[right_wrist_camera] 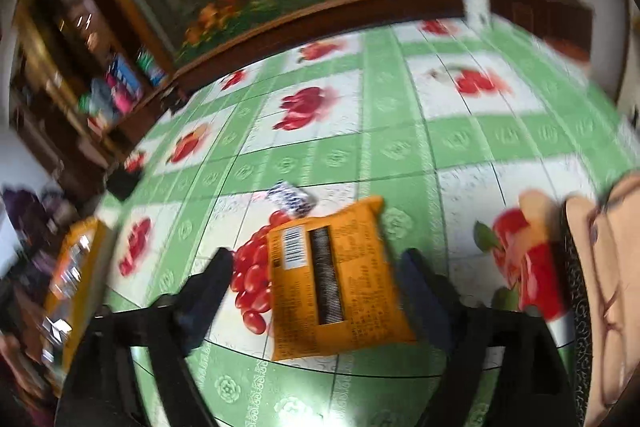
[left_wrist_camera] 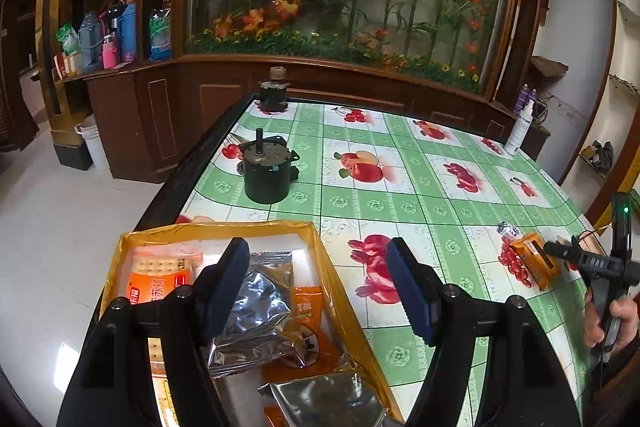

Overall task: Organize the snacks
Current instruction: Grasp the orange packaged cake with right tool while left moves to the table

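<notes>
Right wrist view: my right gripper (right_wrist_camera: 316,291) has jaws spread wide around the orange snack packet (right_wrist_camera: 340,279) lying flat on the surface, lined up to pinch; left gripper (left_wrist_camera: 320,283) hovers jaws apart, empty, over the snack box (left_wrist_camera: 320,247)

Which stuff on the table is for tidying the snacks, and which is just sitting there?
For the job: orange snack packet, small dark-wrapped snack, yellow box with cracker pack, silver pouch and orange sachet.

Just lying about: black motor, dark jar, white bottle.
</notes>
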The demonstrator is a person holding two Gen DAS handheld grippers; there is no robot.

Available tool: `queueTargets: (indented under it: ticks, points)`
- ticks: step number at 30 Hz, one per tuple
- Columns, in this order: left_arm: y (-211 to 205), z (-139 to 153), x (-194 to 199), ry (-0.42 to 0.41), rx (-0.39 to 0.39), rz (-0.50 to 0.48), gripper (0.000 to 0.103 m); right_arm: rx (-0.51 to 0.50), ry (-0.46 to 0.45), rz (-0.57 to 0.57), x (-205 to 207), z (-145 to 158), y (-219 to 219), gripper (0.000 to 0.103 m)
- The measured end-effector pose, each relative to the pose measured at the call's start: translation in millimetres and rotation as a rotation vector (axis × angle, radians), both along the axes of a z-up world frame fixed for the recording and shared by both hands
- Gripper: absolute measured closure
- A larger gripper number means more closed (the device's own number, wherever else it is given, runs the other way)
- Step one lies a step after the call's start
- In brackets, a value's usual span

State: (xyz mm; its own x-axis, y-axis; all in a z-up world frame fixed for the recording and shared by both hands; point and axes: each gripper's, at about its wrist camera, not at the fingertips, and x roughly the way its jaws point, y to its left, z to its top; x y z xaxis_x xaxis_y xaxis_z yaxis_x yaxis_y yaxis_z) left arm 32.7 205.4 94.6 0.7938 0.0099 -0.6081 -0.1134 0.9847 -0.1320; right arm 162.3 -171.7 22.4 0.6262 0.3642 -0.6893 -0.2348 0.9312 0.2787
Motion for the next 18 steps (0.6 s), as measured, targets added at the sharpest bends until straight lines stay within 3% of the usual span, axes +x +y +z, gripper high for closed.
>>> queueTargets:
  ticks: [5, 7, 10, 14, 18]
  points:
    - [-8, 10, -4, -0.015, -0.020, -0.029, 0.033, -0.206, 0.007, -0.005, 3, -16, 28, 0.012]
    - [-21, 17, -8, -0.009, -0.030, -0.062, 0.032, -0.233, 0.024, 0.002, 4, -22, 30, 0.012]
    - [-48, 27, -10, 0.016, -0.061, -0.126, 0.027, -0.265, 0.018, -0.027, 2, -23, 26, 0.029]
    - [-99, 37, -5, 0.068, -0.092, -0.222, 0.027, -0.157, 0.071, -0.071, 1, -15, 4, 0.029]
    - [-153, 31, 14, 0.176, -0.121, -0.261, 0.022, -0.015, 0.047, -0.135, -8, 2, -24, 0.029]
